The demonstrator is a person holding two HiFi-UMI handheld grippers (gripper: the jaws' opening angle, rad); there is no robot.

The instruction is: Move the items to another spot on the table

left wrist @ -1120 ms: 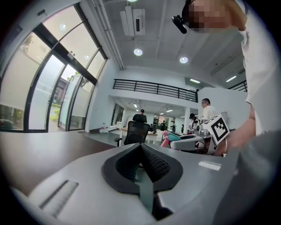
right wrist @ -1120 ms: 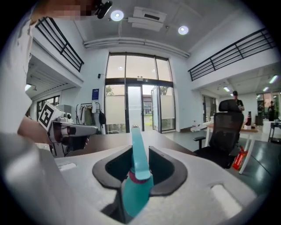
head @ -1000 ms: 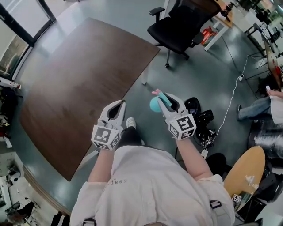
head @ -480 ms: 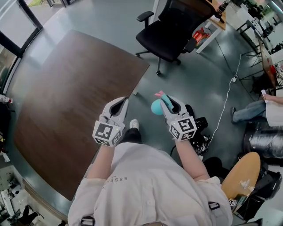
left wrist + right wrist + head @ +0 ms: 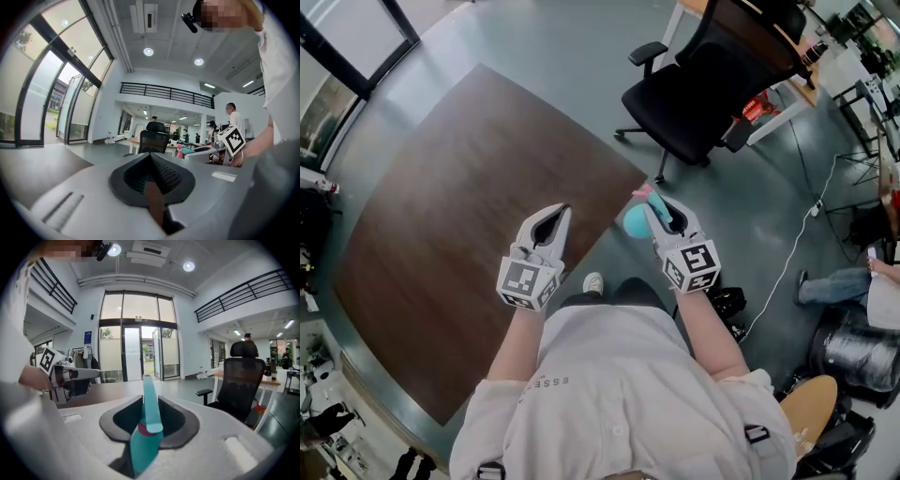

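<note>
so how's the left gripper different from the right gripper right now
The right gripper is shut on a teal item with a pink bit, while the left gripper has its jaws together with nothing between them. In the head view the left gripper is over the brown table, while the right gripper is past the table's edge, over the floor. Both are white and point the same way, away from the person.

Brown table [image 5: 459, 206], black office chair [image 5: 694, 112], grey floor [image 5: 562, 47].
</note>
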